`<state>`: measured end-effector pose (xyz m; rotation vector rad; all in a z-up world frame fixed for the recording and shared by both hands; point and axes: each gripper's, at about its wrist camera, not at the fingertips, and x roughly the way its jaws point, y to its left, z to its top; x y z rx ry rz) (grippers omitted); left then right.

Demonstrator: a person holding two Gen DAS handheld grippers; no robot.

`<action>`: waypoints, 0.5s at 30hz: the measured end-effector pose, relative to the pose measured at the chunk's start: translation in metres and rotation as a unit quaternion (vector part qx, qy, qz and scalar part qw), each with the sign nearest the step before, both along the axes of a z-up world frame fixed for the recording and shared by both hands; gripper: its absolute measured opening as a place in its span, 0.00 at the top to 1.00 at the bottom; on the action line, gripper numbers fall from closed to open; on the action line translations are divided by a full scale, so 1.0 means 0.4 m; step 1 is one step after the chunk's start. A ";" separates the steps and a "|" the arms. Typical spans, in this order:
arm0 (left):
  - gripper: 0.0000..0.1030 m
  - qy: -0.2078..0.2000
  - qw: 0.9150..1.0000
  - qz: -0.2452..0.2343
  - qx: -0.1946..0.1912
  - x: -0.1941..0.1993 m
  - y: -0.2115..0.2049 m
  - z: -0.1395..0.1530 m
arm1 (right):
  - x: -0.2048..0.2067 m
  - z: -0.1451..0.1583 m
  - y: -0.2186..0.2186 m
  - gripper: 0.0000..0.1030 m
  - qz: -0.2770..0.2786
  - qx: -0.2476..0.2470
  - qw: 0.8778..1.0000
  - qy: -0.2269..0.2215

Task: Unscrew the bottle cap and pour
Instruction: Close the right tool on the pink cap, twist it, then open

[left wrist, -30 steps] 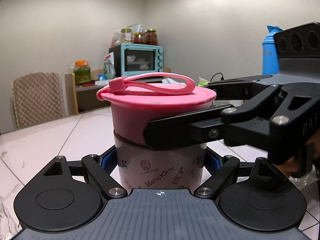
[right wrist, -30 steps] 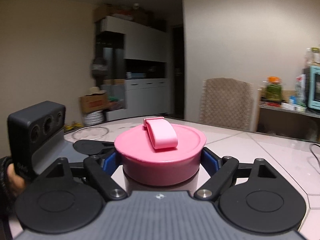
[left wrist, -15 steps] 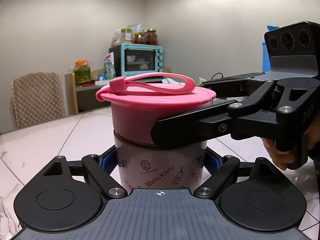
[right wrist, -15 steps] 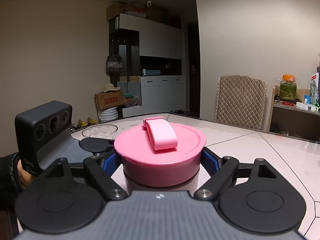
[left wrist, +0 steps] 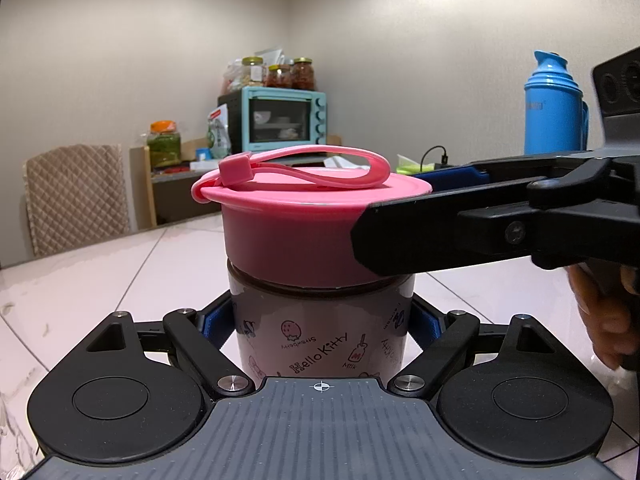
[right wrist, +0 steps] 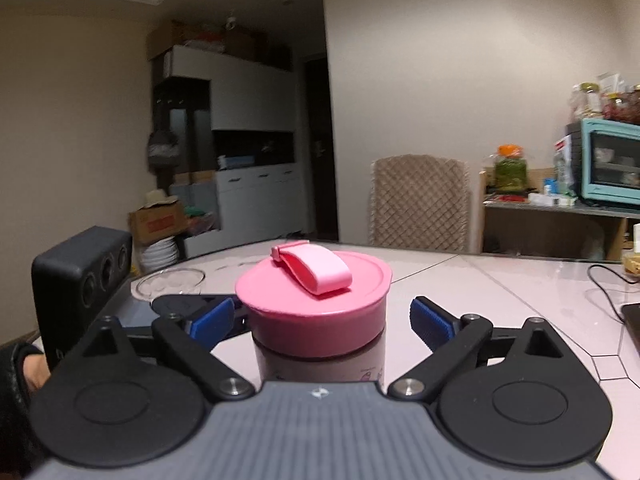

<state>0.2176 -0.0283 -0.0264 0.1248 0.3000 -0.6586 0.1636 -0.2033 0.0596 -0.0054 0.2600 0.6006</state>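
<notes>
A white Hello Kitty bottle (left wrist: 320, 336) with a wide pink cap (left wrist: 288, 236) and pink strap stands on the table. My left gripper (left wrist: 320, 320) is shut on the bottle's body below the cap. In the right wrist view, my right gripper (right wrist: 322, 316) is open, its blue pads (right wrist: 430, 318) standing apart on either side of the pink cap (right wrist: 316, 304) without touching it. In the left wrist view the right gripper's near finger (left wrist: 460, 232) crosses in front of the cap's right side.
A glass bowl (right wrist: 170, 284) sits on the table beyond the left gripper. A blue thermos (left wrist: 554, 108) stands at the back right. A chair (right wrist: 418, 202), a shelf with a teal oven (left wrist: 286, 120) and a black cable (right wrist: 608, 278) lie around the tiled table (left wrist: 100, 272).
My right gripper has let go of the cap: its fingers opened and it swung back to the right. The left gripper and bottle have not moved.
</notes>
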 end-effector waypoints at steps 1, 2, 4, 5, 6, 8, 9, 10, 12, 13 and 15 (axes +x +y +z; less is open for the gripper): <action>0.13 0.000 1.000 0.000 0.000 0.000 0.000 0.000 | -0.004 -0.002 0.009 0.06 -0.009 -0.004 1.000 -0.001; 0.13 0.000 1.000 0.000 0.000 0.000 -0.001 0.000 | -0.007 -0.004 0.016 0.06 -0.014 -0.006 1.000 -0.004; 0.13 0.000 1.000 0.000 0.000 0.000 -0.001 0.000 | -0.006 -0.010 0.034 0.06 -0.025 -0.012 1.000 -0.010; 0.13 0.000 1.000 0.000 0.000 0.000 -0.001 0.000 | -0.006 -0.012 0.041 0.06 -0.030 -0.015 0.999 -0.013; 0.13 0.000 1.000 0.000 0.000 -0.001 -0.002 0.001 | -0.005 -0.012 0.045 0.06 -0.034 -0.016 0.999 -0.014; 0.13 0.000 1.000 0.000 0.000 -0.001 -0.002 0.001 | 0.003 -0.016 0.052 0.06 -0.043 -0.013 0.999 -0.007; 0.13 0.000 1.000 0.000 0.000 -0.001 -0.002 0.001 | 0.007 -0.018 0.054 0.06 -0.045 -0.010 0.999 -0.005; 0.13 0.000 1.000 0.000 0.000 -0.001 -0.002 0.001 | 0.008 -0.019 0.058 0.06 -0.049 -0.010 0.999 -0.006; 0.13 0.000 1.000 0.000 0.000 -0.001 -0.002 0.001 | 0.009 -0.020 0.068 0.06 -0.056 -0.013 0.998 -0.009; 0.13 0.000 1.000 0.000 0.000 -0.001 -0.002 0.001 | 0.010 -0.021 0.071 0.06 -0.058 -0.014 0.998 -0.011; 0.13 0.000 1.000 0.000 0.000 -0.002 -0.002 0.001 | 0.008 -0.024 0.078 0.06 -0.065 -0.017 0.998 -0.012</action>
